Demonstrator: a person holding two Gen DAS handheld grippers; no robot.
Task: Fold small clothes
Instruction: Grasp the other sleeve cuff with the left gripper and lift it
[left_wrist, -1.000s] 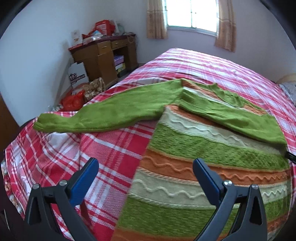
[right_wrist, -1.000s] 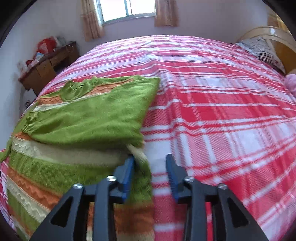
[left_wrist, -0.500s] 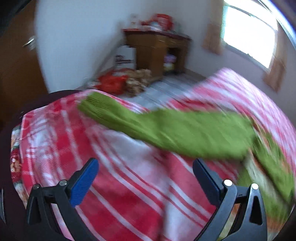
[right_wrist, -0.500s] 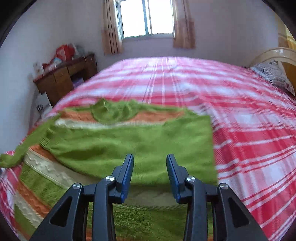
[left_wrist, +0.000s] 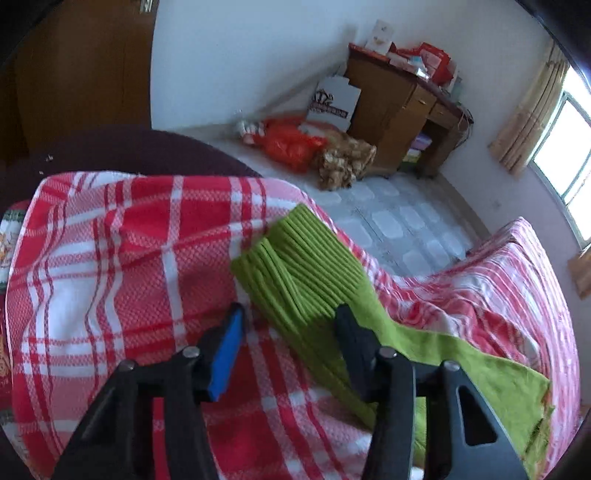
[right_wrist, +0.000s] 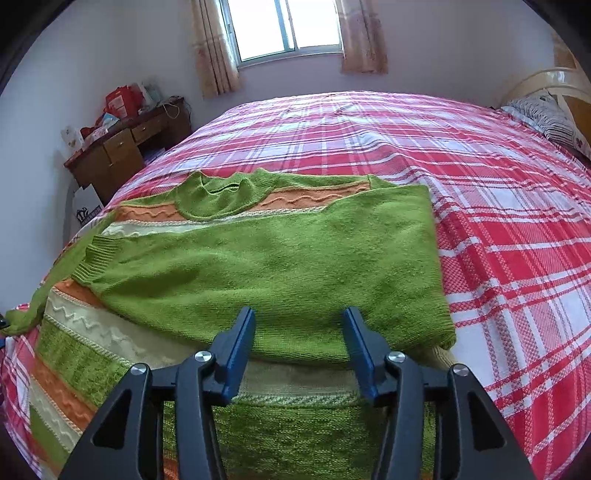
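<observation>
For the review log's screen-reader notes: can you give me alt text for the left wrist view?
The left tongs are closing around the ribbed cuff of a green sweater sleeve lying on a red and white plaid bedspread; the pads do not yet press it. Beyond the bed corner are a tiled floor, a wooden desk and an orange bag.

Right half of the bed: the plaid bedspread (right_wrist: 517, 229) is bare from the sweater (right_wrist: 266, 266) over to the pillow (right_wrist: 550, 118), plenty of room.
Near left corner: the sweater's ribbed cuff (left_wrist: 295, 266) lies at the edge, open bedspread just left of it.
Left of the bed: floor strip crowded by an orange bag (left_wrist: 291, 144), a brown bundle (left_wrist: 347, 158) and a white box (left_wrist: 334, 103).
Beyond that: wooden desk (left_wrist: 399, 110) against the wall, top piled up.
Headboard (right_wrist: 546, 81): closes off the far right.
</observation>
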